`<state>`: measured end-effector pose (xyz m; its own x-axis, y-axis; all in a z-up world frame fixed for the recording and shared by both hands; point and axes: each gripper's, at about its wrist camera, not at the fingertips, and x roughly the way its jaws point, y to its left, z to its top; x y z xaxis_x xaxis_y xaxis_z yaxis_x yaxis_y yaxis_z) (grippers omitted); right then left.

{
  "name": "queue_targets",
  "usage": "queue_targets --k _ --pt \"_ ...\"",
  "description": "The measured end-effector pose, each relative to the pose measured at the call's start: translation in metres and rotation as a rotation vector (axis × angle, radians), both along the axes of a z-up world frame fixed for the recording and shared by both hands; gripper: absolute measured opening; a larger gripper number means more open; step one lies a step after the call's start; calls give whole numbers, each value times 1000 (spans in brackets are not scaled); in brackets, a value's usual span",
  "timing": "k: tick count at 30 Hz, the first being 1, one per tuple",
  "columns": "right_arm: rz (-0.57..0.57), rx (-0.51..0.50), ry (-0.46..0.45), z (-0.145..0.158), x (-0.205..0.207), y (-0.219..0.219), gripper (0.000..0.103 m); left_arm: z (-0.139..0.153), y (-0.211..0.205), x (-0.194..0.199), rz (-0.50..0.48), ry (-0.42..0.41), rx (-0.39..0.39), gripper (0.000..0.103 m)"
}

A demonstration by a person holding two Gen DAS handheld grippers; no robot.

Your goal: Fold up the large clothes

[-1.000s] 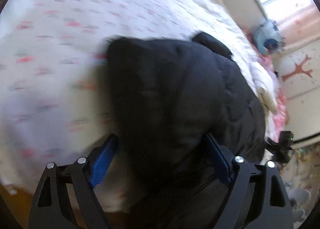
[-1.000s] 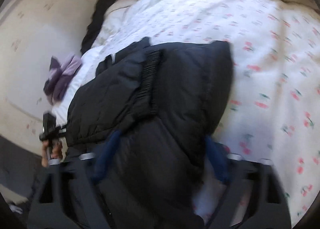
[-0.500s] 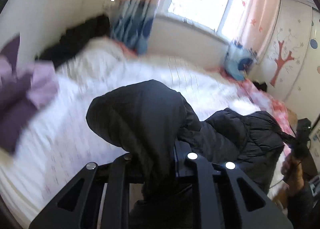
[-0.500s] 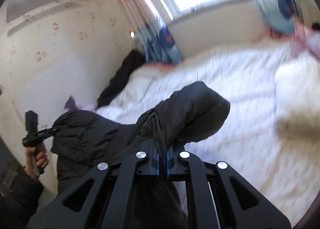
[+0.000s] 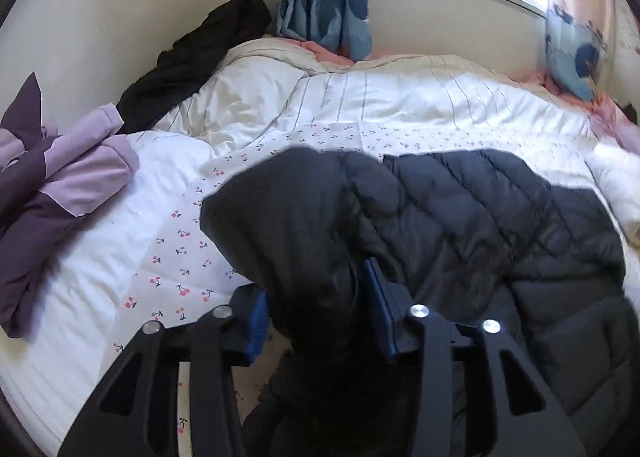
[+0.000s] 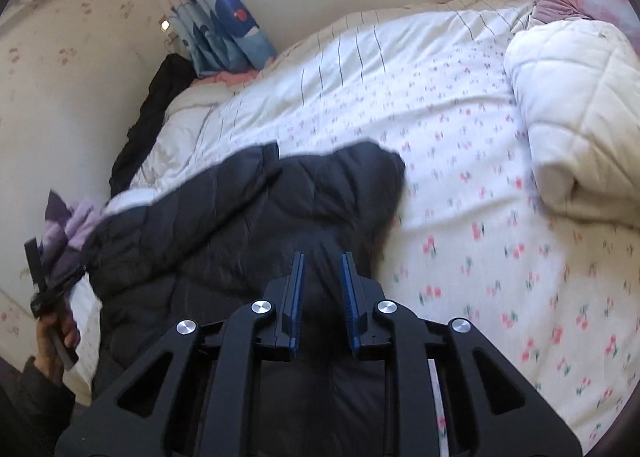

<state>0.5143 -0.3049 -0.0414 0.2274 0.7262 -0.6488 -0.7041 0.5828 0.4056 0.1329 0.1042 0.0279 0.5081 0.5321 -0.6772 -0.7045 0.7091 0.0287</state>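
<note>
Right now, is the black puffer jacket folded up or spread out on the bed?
Partly folded: the black puffer jacket lies doubled over itself in a bunched heap across the bed, not flat, not a neat bundle.

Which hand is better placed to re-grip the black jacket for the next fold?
Left, likely. Both jaws have just been opening with the black jacket between them, but the left gripper has a thick fold filling its gap; the right gripper has flatter fabric.

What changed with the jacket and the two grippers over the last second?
Both grippers clamped the black jacket, lifted its near edge and carried it forward. The jaws of the left gripper and right gripper have just been opening, the fabric still between them. The bed and purple clothes stayed put.
</note>
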Motion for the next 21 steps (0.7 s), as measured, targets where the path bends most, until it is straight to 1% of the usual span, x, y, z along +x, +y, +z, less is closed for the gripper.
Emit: queue_targets --k 1,2,3,5,7,10,11,12,13,14,16,21 --pt "7 0 -2 0 -4 -5 27 5 0 3 -4 1 14 47" --pt "18 -1 -9 -1 -12 -9 36 -6 -2 -8 -9 0 26 49" --pt "23 1 -17 2 -18 -13 39 -5 -4 -9 -15 -3 41 50" --pt "42 5 -36 9 -32 -21 41 -21 -21 -33 -21 -10 72 59" --pt "74 4 -51 14 -45 -23 42 -21 -42 -45 -21 -17 127 62" --pt "112 11 -73 23 -65 -23 50 -13 -66 -50 -43 -25 174 64" --pt "123 13 -83 25 -74 -22 52 -12 -71 -50 -53 -26 188 70" --pt "138 13 -89 27 -76 -20 53 -14 -77 -50 -68 -29 199 73" --pt "161 13 -99 29 -83 -17 56 -14 -82 -50 -87 -35 204 75" --pt "177 18 -102 31 -87 -14 60 -16 -80 -45 -101 -32 208 76" --pt "226 43 -92 33 -96 -3 64 -20 -84 -35 -132 -25 212 78" --pt "308 40 -101 29 -112 37 67 -32 -98 -9 -182 -5 234 78"
